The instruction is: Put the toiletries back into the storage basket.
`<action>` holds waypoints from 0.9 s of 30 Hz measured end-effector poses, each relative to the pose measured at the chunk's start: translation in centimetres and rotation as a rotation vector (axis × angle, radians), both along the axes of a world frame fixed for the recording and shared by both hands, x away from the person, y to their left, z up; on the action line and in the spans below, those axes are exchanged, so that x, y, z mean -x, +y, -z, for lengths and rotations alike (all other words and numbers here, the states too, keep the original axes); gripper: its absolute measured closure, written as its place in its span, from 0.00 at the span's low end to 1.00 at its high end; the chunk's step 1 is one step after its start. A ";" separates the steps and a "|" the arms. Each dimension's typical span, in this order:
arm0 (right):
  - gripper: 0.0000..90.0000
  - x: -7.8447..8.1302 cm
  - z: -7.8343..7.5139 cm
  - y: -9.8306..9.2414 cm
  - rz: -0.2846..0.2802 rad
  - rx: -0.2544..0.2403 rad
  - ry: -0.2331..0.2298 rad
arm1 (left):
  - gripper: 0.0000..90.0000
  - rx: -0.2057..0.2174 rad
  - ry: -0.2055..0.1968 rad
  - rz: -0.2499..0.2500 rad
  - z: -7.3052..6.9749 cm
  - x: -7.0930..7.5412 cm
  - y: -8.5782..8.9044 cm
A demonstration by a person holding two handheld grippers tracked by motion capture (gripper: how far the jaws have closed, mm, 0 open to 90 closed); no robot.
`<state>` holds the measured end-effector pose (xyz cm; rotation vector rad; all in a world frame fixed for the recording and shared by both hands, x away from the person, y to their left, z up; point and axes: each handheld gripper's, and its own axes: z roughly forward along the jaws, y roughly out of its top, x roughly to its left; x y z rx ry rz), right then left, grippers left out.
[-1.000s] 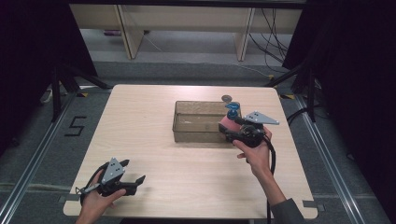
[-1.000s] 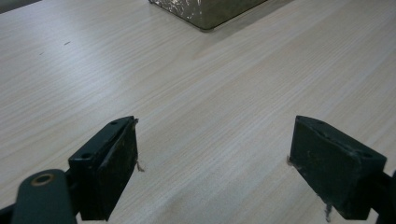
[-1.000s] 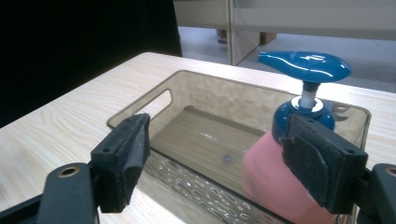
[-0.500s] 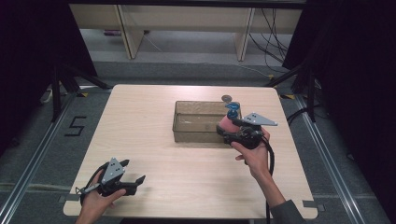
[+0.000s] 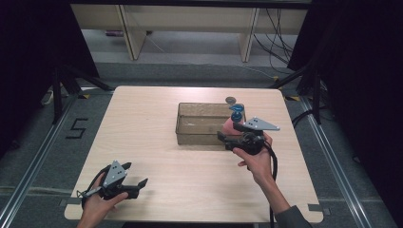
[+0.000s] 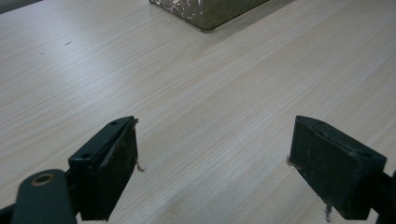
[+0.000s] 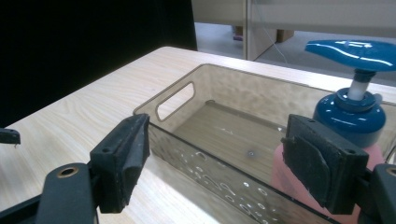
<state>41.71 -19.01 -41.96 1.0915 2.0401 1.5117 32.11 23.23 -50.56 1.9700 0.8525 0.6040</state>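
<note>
A translucent brown box point(image 5: 202, 135) with handle slots stands at the table's middle right. A pink pump bottle point(image 5: 230, 125) with a blue pump head stands upright at the box's right end, apparently inside it. My right gripper point(image 5: 227, 137) hovers at the box's near right corner, open. In the right gripper view its jaws point(image 7: 215, 163) straddle the near box wall point(image 7: 210, 184), and the bottle point(image 7: 349, 114) stands beyond the right jaw, not between the pads. My left gripper point(image 5: 135, 175) rests open near the table's front left, with bare wood between its jaws point(image 6: 212, 168).
A small dark round object point(image 5: 231, 99) lies on the table point(image 5: 142, 128) just behind the box. The box's corner point(image 6: 205, 11) lies well ahead of the left jaws. Dark frames and rails flank the table; shelving legs stand beyond its far edge.
My right gripper has drawn back slightly toward the person, away from the bottle. The left gripper has stayed where it was.
</note>
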 end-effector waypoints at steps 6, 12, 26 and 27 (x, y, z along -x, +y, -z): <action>0.26 0.4 0.1 0.3 -0.013 0.004 0.013 | 0.16 -0.015 0.001 -0.001 -0.1 0.0 0.1; 0.26 0.7 0.3 0.5 -0.029 -0.002 0.029 | 0.16 -0.006 0.002 -0.001 0.0 0.0 0.1; 0.26 1.5 0.7 0.7 -0.038 0.016 0.004 | 0.16 -0.008 0.000 -0.001 0.0 0.0 0.1; 0.26 1.5 0.8 0.7 -0.058 0.016 0.009 | 0.16 -0.008 0.002 -0.001 0.0 0.0 0.1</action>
